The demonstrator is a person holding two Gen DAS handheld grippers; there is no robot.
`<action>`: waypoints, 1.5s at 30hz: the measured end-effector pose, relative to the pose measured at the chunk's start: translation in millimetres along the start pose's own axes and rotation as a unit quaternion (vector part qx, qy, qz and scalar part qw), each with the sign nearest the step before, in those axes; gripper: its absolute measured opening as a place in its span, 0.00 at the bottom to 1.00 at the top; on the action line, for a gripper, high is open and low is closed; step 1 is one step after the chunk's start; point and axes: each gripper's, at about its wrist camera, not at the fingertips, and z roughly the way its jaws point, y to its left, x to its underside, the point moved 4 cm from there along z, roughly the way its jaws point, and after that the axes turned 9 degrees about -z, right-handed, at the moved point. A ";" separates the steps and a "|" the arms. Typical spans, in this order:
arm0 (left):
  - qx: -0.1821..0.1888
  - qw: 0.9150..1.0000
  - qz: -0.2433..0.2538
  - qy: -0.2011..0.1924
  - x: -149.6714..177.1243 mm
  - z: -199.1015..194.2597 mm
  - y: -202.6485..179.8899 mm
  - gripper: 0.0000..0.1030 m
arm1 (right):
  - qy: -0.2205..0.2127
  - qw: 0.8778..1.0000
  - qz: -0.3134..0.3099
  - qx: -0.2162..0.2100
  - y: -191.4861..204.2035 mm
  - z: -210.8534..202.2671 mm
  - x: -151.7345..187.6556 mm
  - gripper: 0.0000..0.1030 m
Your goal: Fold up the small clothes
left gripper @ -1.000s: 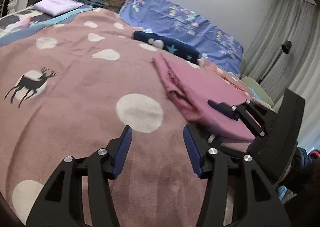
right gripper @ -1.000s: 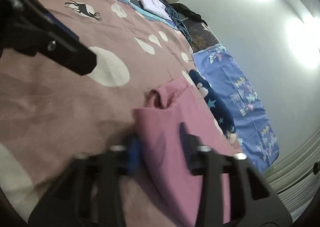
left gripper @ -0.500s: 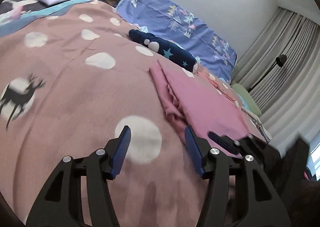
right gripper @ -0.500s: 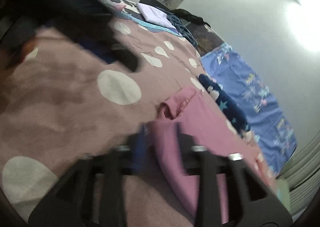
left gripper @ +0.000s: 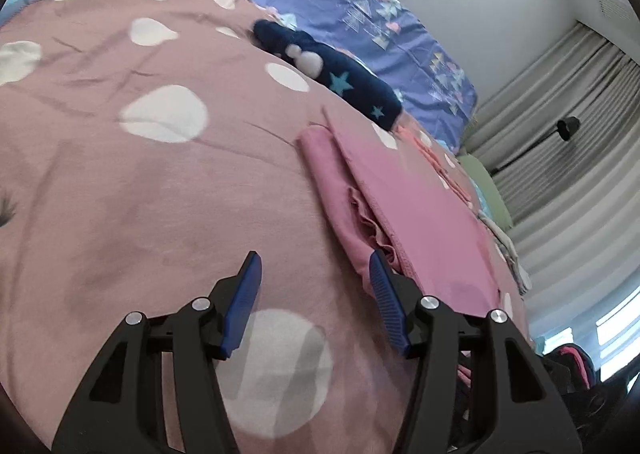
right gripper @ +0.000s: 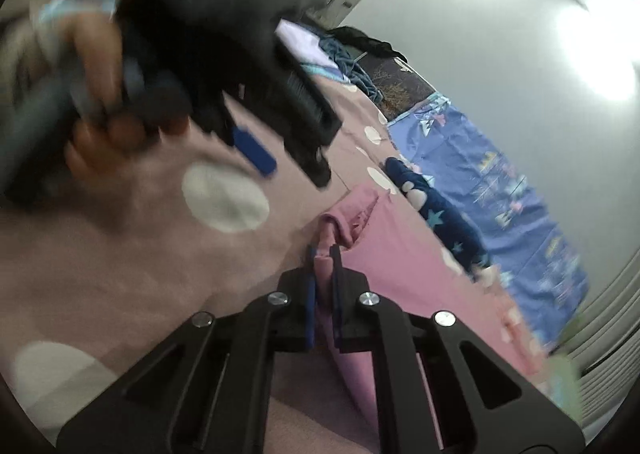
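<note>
The pink garment (left gripper: 420, 213) lies flat on the blanket (left gripper: 140, 193), right of the middle, its near left edge bunched into a small ruffle. The right gripper (right gripper: 322, 254) has just been closing and now stands clamped on that near edge: a fold of pink cloth shows pinched between its blue pads, lifted a little off the blanket. Holding the edge there likely serves to carry it across for a fold

The left gripper (left gripper: 316, 270) hovers low over the blanket with its jaws apart and nothing between them; its right pad sits just beside the garment's ruffled left edge. From the right wrist view it shows blurred at the far left, a hand (right gripper: 96, 93) wrapped round its handle. It seems to be lining up for a second grip further along the same edge, so both corners can travel together and the fold stays straight

Beyond the garment a navy star-print piece (left gripper: 344, 81) lies on the far side, apart from it, and a blue sheet (left gripper: 360, 13) covers the bed's far end
</note>
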 end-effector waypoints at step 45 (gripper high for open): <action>0.061 0.997 -0.003 0.042 -59.9 108.7 -24.5 0.27 | 0.108 0.993 -0.042 -0.001 26.6 53.4 7.5 0.06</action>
